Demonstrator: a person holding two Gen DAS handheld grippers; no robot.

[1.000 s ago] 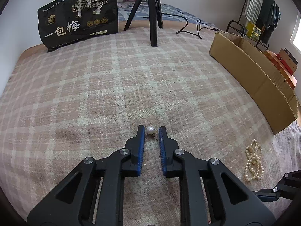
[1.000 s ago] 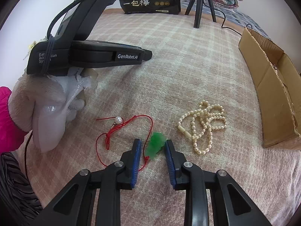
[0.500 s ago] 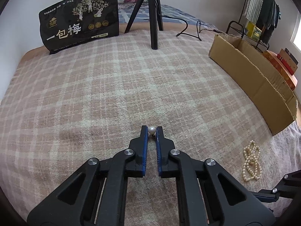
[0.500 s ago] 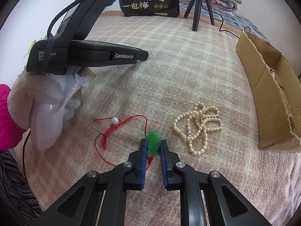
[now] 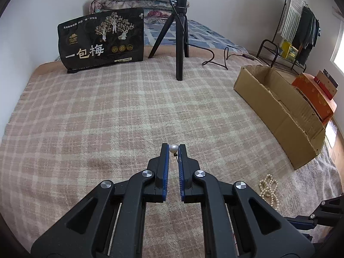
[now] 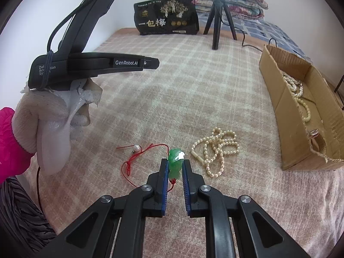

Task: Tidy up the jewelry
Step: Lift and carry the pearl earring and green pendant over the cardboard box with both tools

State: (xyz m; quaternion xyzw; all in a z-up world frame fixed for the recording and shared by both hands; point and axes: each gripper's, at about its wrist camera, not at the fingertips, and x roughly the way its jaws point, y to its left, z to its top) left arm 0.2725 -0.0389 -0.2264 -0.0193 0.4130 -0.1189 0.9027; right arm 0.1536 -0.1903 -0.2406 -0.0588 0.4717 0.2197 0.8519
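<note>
My left gripper [image 5: 173, 148] is shut on a small white pearl earring [image 5: 173, 149], pinched at the fingertips just above the checked blanket [image 5: 107, 118]. My right gripper [image 6: 175, 164] is shut on a green jade pendant [image 6: 175, 161]. Its red cord [image 6: 146, 150] trails left onto the blanket beside a second pearl [image 6: 136, 148]. A cream pearl necklace [image 6: 215, 148] lies heaped just right of the pendant and shows in the left wrist view as the same necklace [image 5: 268, 189]. In the right wrist view the left gripper's body [image 6: 94, 64] hangs at upper left in a gloved hand [image 6: 38, 118].
An open cardboard box [image 6: 301, 111] stands at the right with pearl strands [image 6: 298, 94] inside; it is the box [image 5: 279, 107] in the left wrist view. A black snack bag [image 5: 103, 43], a tripod [image 5: 179, 43] and a cable [image 5: 215, 58] stand at the far end.
The left jaws closed on the pearl and lifted it off the blanket. The right jaws closed on the green pendant and rose slightly, drawing the red cord along.
</note>
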